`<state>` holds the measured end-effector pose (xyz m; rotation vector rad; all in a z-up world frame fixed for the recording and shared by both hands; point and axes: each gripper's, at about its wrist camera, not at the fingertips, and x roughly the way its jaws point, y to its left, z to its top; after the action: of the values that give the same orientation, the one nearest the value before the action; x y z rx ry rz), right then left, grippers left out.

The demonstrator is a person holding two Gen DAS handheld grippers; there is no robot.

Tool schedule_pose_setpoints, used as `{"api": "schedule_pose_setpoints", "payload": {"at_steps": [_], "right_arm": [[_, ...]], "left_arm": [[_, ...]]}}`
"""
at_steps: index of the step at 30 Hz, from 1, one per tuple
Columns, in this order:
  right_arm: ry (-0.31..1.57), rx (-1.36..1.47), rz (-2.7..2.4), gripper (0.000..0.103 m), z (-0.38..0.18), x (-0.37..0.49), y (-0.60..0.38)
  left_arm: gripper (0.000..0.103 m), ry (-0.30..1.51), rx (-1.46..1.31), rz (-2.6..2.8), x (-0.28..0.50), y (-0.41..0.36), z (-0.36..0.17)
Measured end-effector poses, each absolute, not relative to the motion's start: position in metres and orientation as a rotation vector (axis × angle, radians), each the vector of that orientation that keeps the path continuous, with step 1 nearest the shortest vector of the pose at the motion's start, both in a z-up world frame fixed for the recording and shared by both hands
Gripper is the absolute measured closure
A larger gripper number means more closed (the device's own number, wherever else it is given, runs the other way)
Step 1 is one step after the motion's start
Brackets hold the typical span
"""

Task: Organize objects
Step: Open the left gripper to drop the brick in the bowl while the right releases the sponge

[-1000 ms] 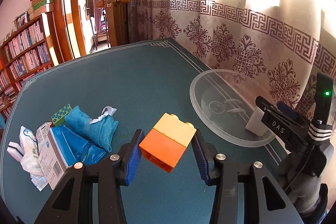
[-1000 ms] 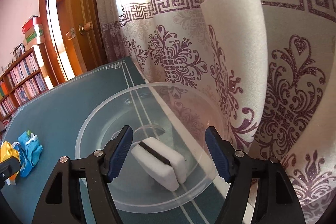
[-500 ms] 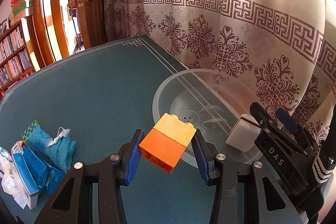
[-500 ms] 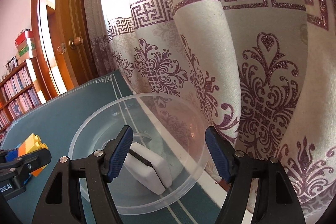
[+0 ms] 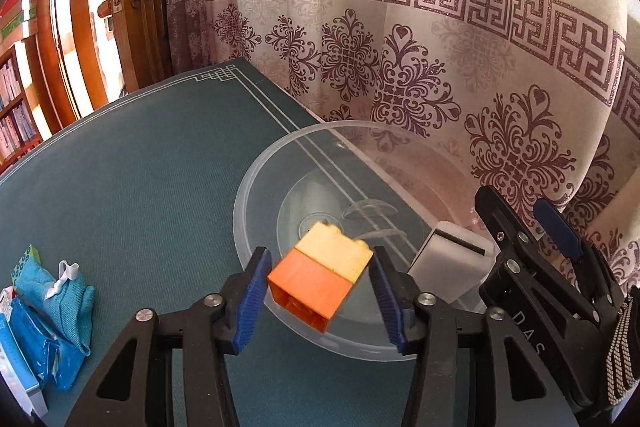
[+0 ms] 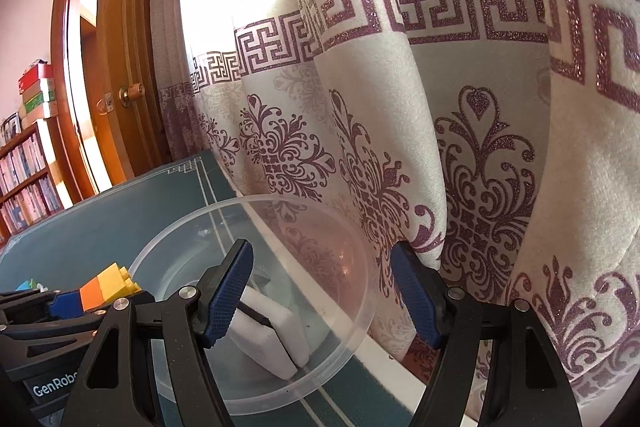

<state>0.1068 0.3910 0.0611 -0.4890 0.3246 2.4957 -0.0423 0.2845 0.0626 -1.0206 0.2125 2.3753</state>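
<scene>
Left gripper (image 5: 320, 293) jaws opening, orange-yellow block (image 5: 320, 277) between the pads over the clear bowl's (image 5: 256, 183) near rim. Right gripper (image 6: 320, 297) open, empty, above the white sponge (image 6: 268, 339) in bowl. "GenRobo" readable on left gripper, "DAS" on right.

patterned curtain (image 5: 440, 75) hanging along the table's (image 5: 140, 179) far edge, wooden door (image 6: 128, 67) beyond, bookshelf (image 6: 28, 175) packed at left.

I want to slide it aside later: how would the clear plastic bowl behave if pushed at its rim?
The clear bowl looks thin-walled, so probably light and apt to slide on the green mat. Its wall flares from a narrower base, so a high push might tip it. The white block inside would likely shift.
</scene>
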Motion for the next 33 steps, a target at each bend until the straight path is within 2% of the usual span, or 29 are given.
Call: {"api": "schedule_pose_setpoints", "payload": {"at_steps": [2,3,8,15,33], "right_arm": [[0.328,-0.485,2.490,0.030,0.061,0.108,0.392],[0.331,-0.485,2.490,0.030,0.061,0.108,0.392],[0.323,-0.488,2.491,0.030,0.061,0.109,0.391],[0.315,-0.501,2.518,0.030,0.058,0.103,0.389],[0.217,-0.493,2.627,0.026,0.059,0.099,0.365]], "left_arm": [[0.022,0.171,-1.022,2.396,-0.045,0.278,0.063],[0.019,0.147,-1.026,2.402,-0.047,0.274,0.064],[0.015,0.097,-1.030,2.443,-0.049,0.260,0.068],[0.000,0.131,-1.000,2.531,-0.040,0.245,0.068],[0.000,0.170,-0.916,2.639,-0.012,0.198,0.081]]}}
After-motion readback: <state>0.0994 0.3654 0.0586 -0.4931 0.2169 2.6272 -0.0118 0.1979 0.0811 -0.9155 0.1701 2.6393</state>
